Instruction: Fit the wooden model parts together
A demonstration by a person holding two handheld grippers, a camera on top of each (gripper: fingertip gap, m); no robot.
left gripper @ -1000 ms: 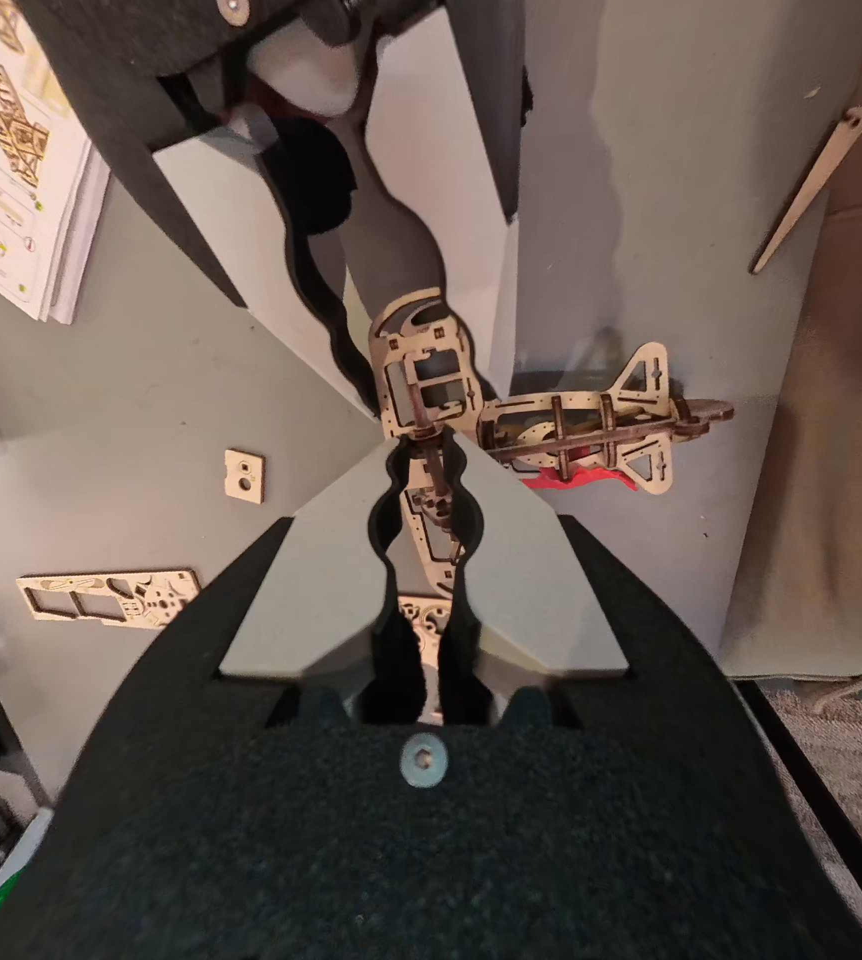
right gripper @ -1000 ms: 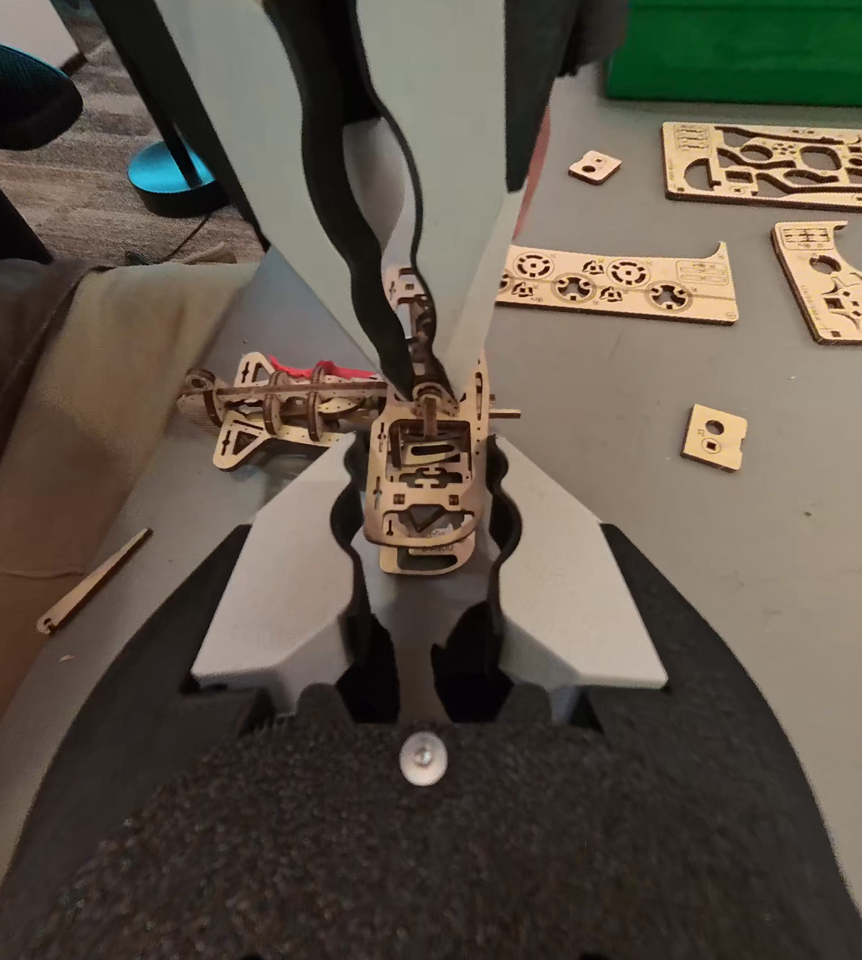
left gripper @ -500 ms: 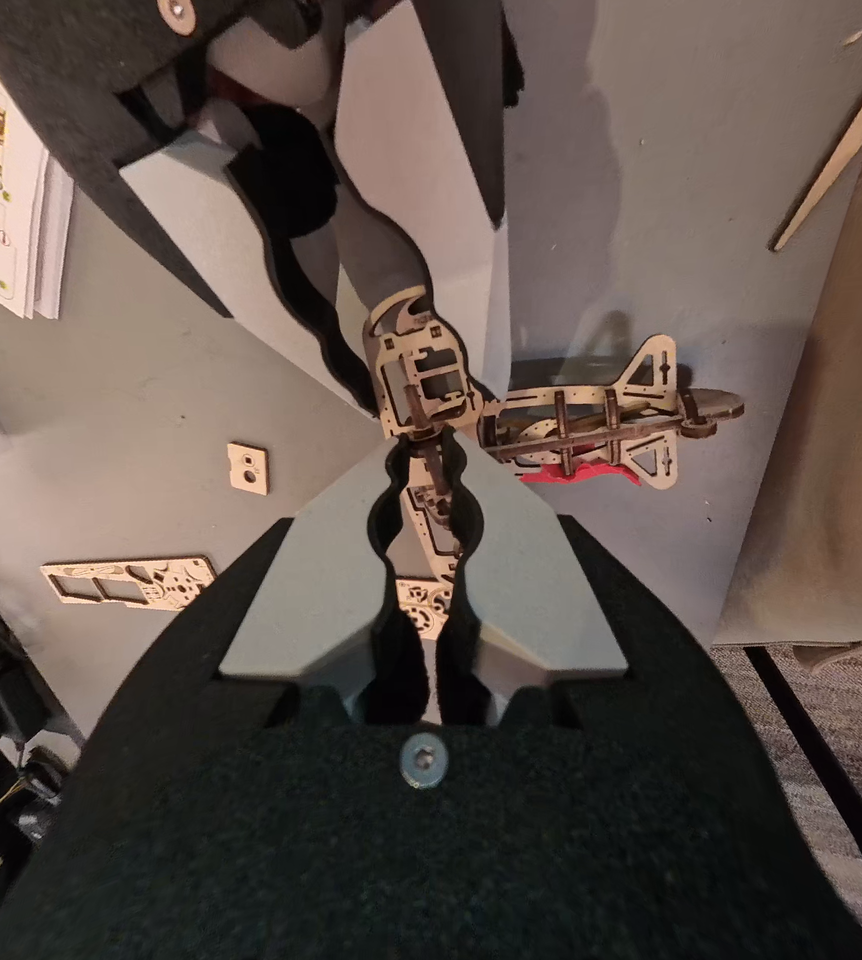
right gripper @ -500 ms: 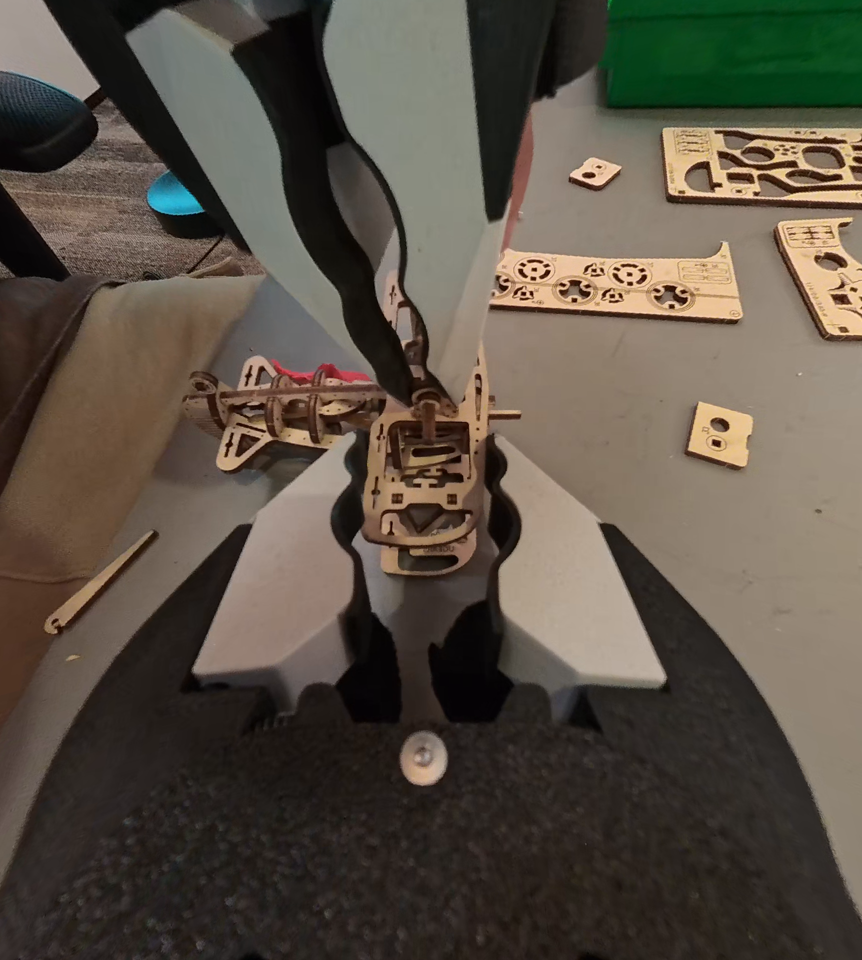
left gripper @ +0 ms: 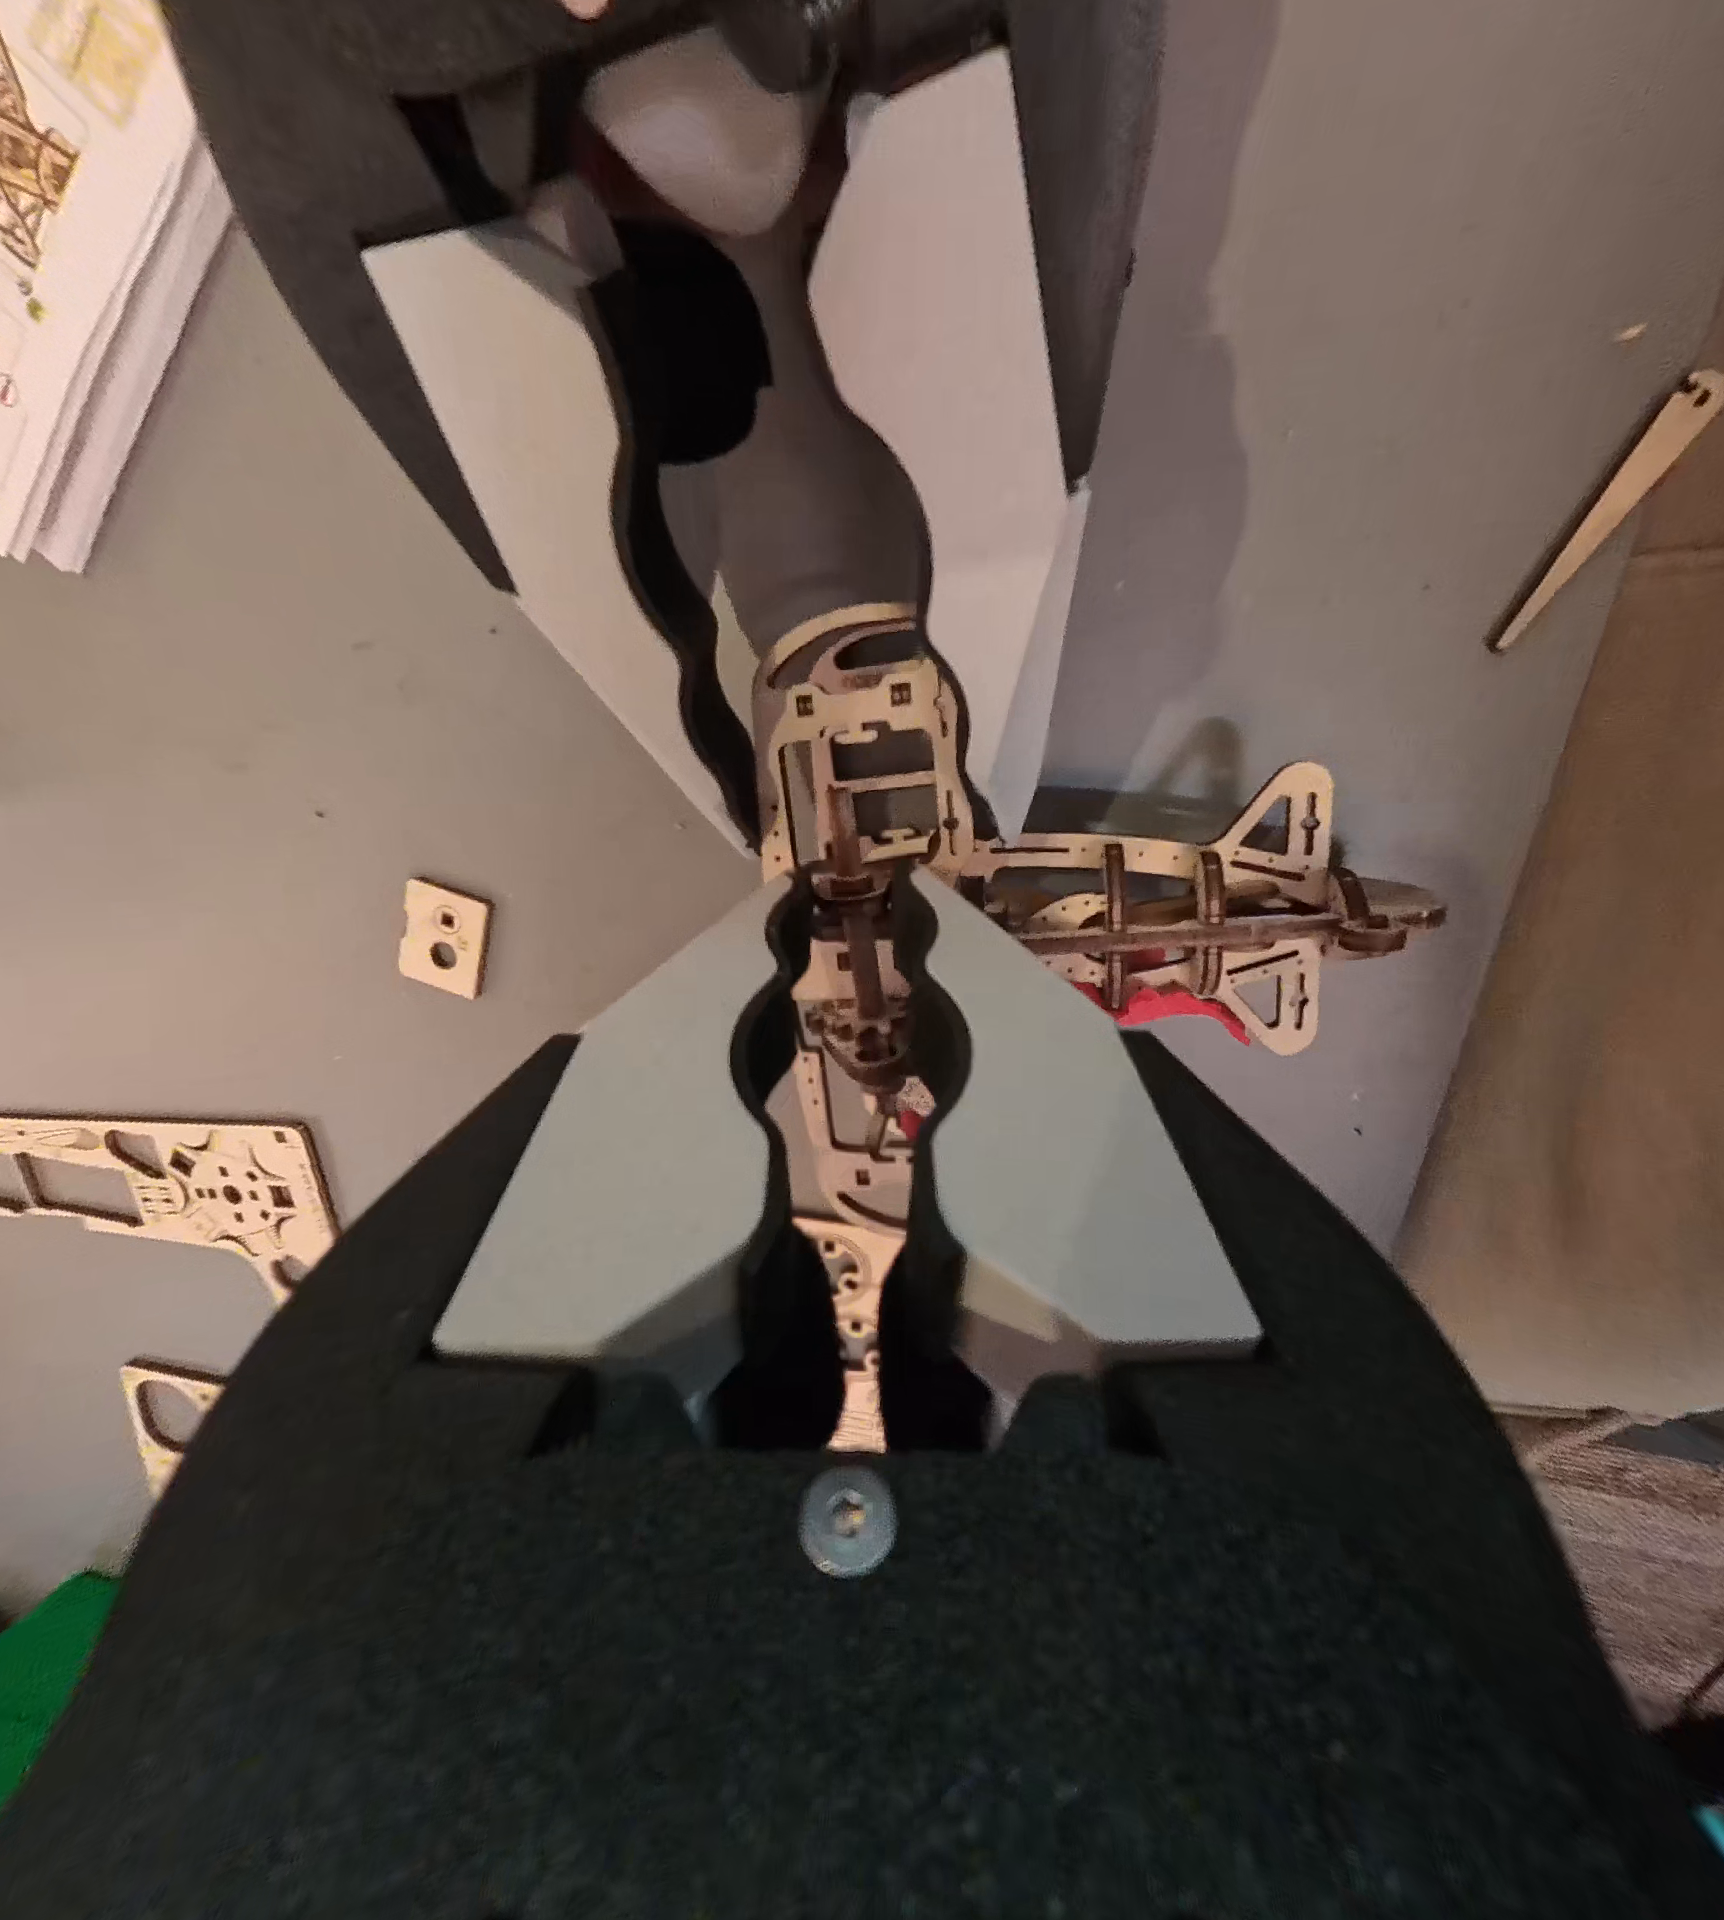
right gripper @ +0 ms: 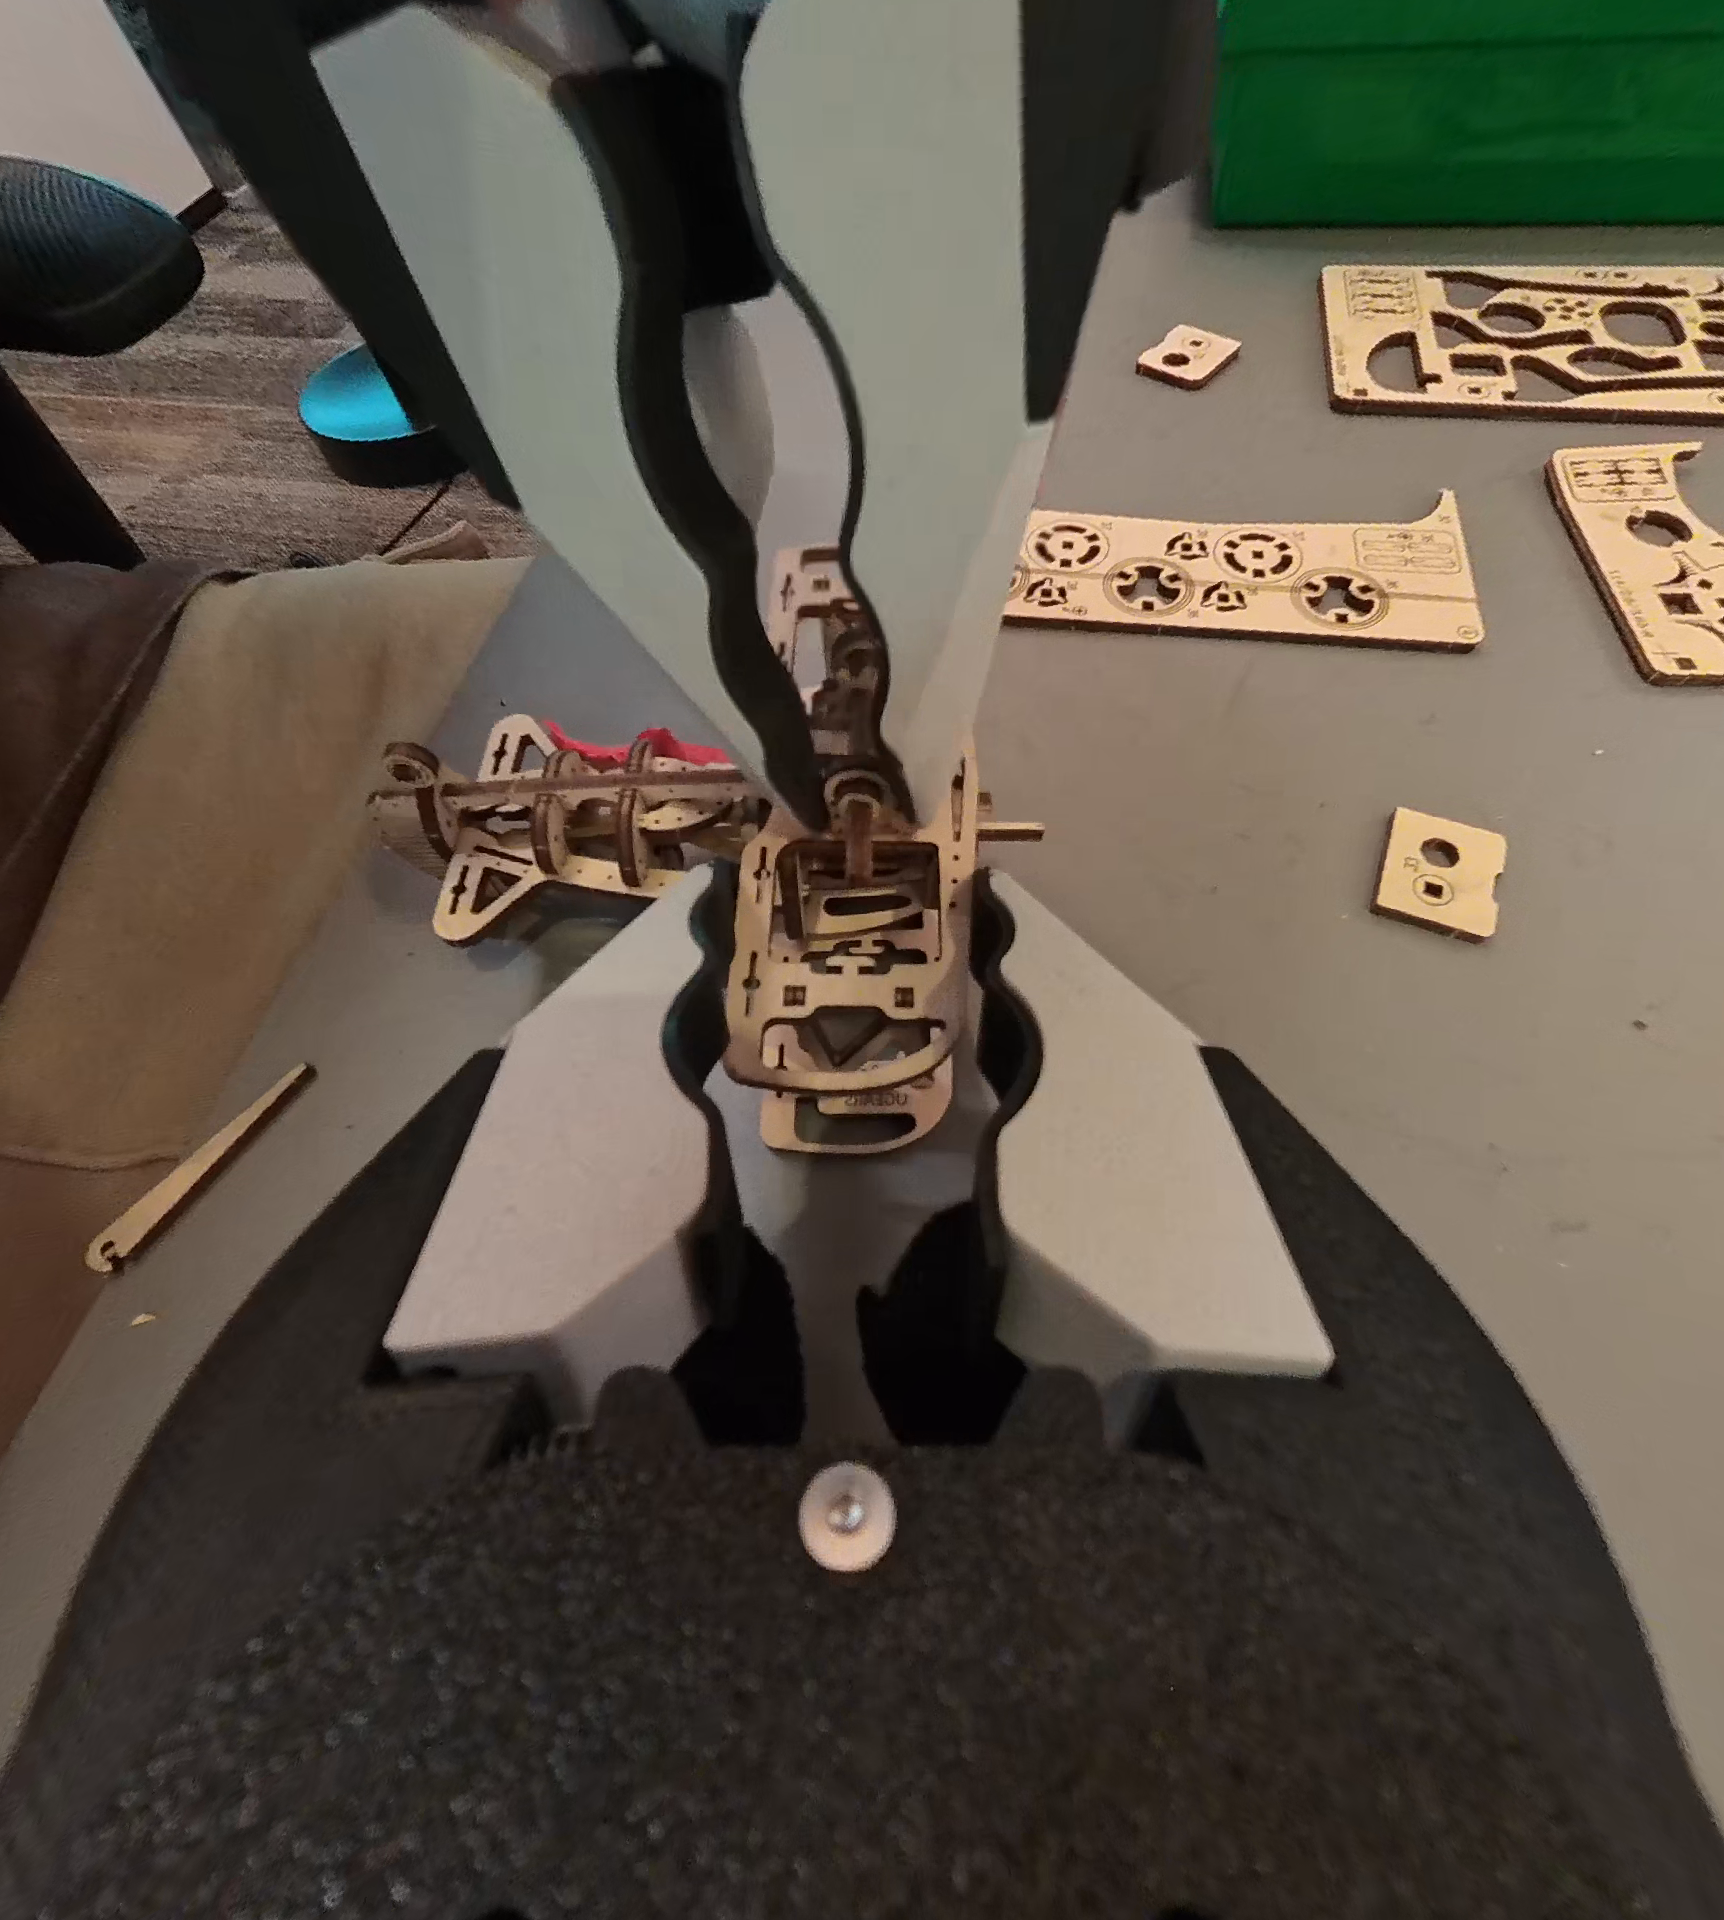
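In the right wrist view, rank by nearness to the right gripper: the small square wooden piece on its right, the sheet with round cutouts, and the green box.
From the right gripper:
1. Small square piece, right, on the table.
2. Sheet with round cutouts, farther back, right.
3. Green box, far top right.

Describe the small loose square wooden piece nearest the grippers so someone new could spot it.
Start at the grey table, in the right wrist view. Right of the two meeting grippers lies the small square piece, flat and alone, below the long strip sheet of round cutouts. Unlike the sheets, it is tiny, with only a round hole and a square hole; a similar piece lies farther off, near the green box.
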